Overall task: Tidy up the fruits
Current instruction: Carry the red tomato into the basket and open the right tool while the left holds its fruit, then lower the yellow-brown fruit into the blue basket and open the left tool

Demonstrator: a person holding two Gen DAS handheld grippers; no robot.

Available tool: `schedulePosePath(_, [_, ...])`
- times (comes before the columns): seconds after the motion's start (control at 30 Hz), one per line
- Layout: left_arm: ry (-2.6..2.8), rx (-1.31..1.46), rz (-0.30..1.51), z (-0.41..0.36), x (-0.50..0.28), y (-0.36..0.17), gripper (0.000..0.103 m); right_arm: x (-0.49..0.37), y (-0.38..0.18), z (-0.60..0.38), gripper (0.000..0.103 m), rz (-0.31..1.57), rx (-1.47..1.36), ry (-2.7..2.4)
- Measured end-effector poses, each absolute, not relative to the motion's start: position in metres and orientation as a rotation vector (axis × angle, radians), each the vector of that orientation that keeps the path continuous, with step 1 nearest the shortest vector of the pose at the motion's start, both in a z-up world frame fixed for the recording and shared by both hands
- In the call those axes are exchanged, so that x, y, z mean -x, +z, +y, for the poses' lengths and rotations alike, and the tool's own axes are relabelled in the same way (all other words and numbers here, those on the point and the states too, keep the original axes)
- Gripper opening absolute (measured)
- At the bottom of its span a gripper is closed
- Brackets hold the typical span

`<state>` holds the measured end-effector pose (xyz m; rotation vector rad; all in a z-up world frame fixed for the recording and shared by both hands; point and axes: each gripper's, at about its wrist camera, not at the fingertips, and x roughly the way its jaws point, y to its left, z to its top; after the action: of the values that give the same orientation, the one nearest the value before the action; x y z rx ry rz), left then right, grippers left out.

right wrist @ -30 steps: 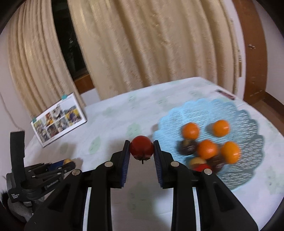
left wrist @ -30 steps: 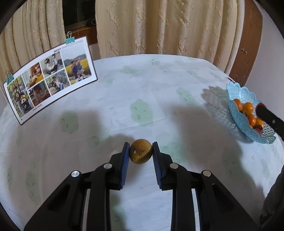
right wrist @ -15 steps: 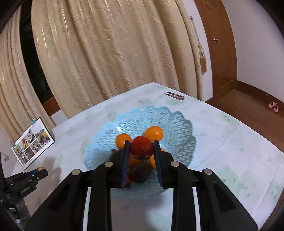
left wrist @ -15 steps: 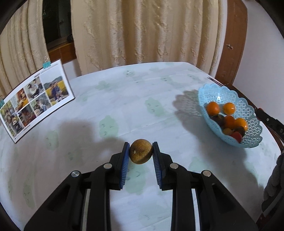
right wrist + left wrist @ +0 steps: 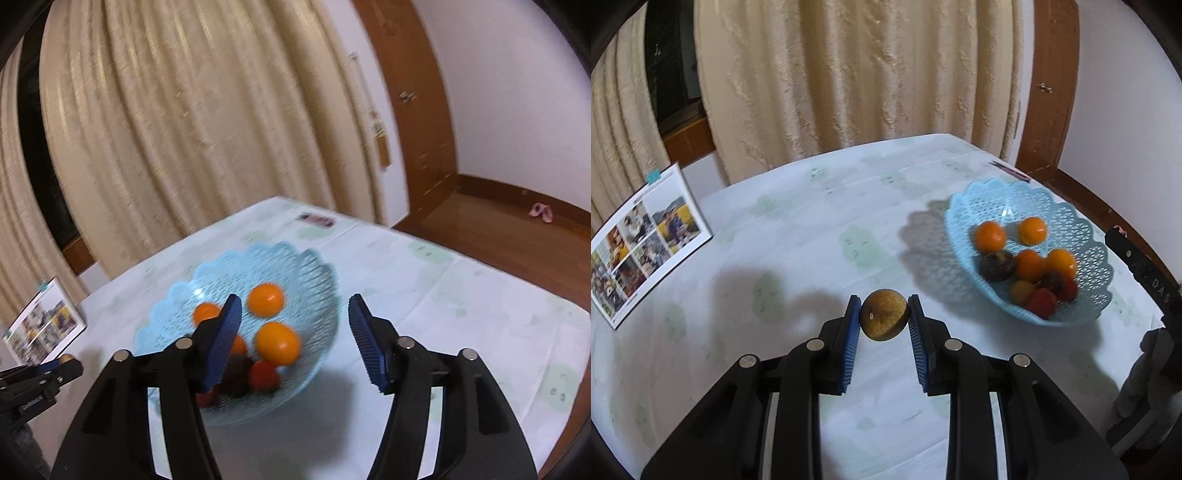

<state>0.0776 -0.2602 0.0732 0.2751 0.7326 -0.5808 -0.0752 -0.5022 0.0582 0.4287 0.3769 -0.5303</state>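
My left gripper (image 5: 883, 318) is shut on a round brown fruit (image 5: 884, 314) and holds it above the table, left of the light blue lattice basket (image 5: 1075, 229). The basket holds several oranges (image 5: 990, 236), a dark fruit (image 5: 997, 265) and red tomatoes (image 5: 1041, 302). My right gripper (image 5: 293, 334) is open and empty above the basket (image 5: 295, 258). A red tomato (image 5: 263, 374) lies in the basket among oranges (image 5: 277, 341) below it. The left gripper with its fruit (image 5: 66, 358) shows at the left edge of the right wrist view.
A photo collage card (image 5: 642, 240) stands at the table's left side. A small dark object (image 5: 317, 220) lies near the far table edge. Curtains hang behind the table. The right gripper's body (image 5: 1145, 273) shows at the right edge of the left wrist view.
My right gripper has opened and the red tomato it held now lies in the basket. My left gripper has moved closer to the basket with the brown fruit.
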Motion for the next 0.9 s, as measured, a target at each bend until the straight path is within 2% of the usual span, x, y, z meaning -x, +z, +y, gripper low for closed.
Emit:
schedulePosePath(0.17, [-0.635, -0.301, 0.702, -0.291, -0.069, 0.081, 0.026, 0.088, 0.060, -0.506, 0.063, 0.324, -0.422, -0.588])
schedulePosePath(0.27, [-0.672, -0.312, 0.685, -0.312, -0.065, 0.084, 0.026, 0.091, 0.058, -0.509, 0.070, 0.310, -0.436, -0.615])
schedulePosePath(0.57, [-0.800, -0.313, 0.707, -0.372, -0.064, 0.073, 0.026, 0.096, 0.054, -0.515, 0.070, 0.300, -0.468, -0.635])
schedulePosePath(0.9, [-0.831, -0.327, 0.692, -0.403, -0.066, 0.064, 0.027, 0.097, 0.053, -0.517, 0.071, 0.300, -0.494, -0.649])
